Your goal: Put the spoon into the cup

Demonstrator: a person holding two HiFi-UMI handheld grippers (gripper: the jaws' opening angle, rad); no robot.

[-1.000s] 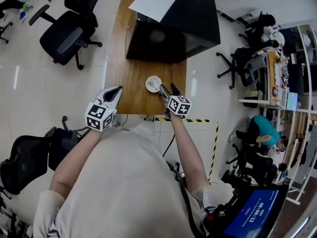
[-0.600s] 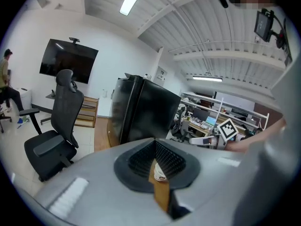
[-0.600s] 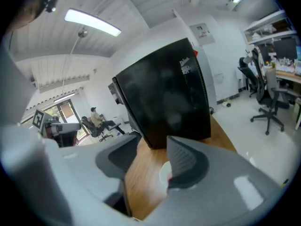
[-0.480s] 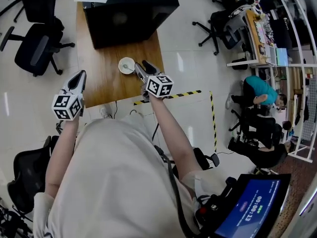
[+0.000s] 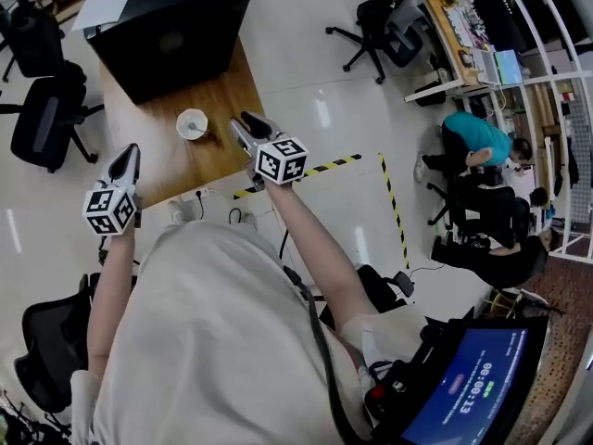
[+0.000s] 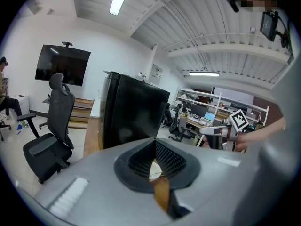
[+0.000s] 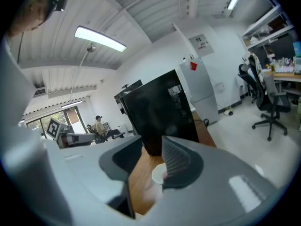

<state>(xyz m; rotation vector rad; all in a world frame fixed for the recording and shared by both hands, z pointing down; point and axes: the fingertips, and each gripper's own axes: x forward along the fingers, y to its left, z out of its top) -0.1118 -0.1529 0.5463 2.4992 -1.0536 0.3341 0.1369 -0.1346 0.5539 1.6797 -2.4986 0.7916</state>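
Note:
A white cup (image 5: 192, 123) stands on the wooden table (image 5: 148, 160) near its front edge. A small grey thing lies in it, seemingly the spoon, too small to be sure. My right gripper (image 5: 243, 120) hangs just right of the cup, apart from it. Its jaws are closing and nothing is between them. In the right gripper view the cup (image 7: 158, 174) shows beyond the gap of the right gripper (image 7: 150, 145), half hidden by the right jaw. My left gripper (image 5: 128, 152) is shut and empty at the table's left front edge, and the left gripper view shows the left gripper (image 6: 155, 140) with its tips together.
A big black box (image 5: 171, 26) fills the far part of the table. Office chairs (image 5: 42, 123) stand to its left. Yellow-black tape (image 5: 320, 167) marks the floor on the right, where a seated person in teal (image 5: 482, 137) is at a desk.
My right gripper has drawn back from the cup and risen, and its jaws have narrowed. The left gripper has shifted off the table's corner towards its left edge. The head view has swung.

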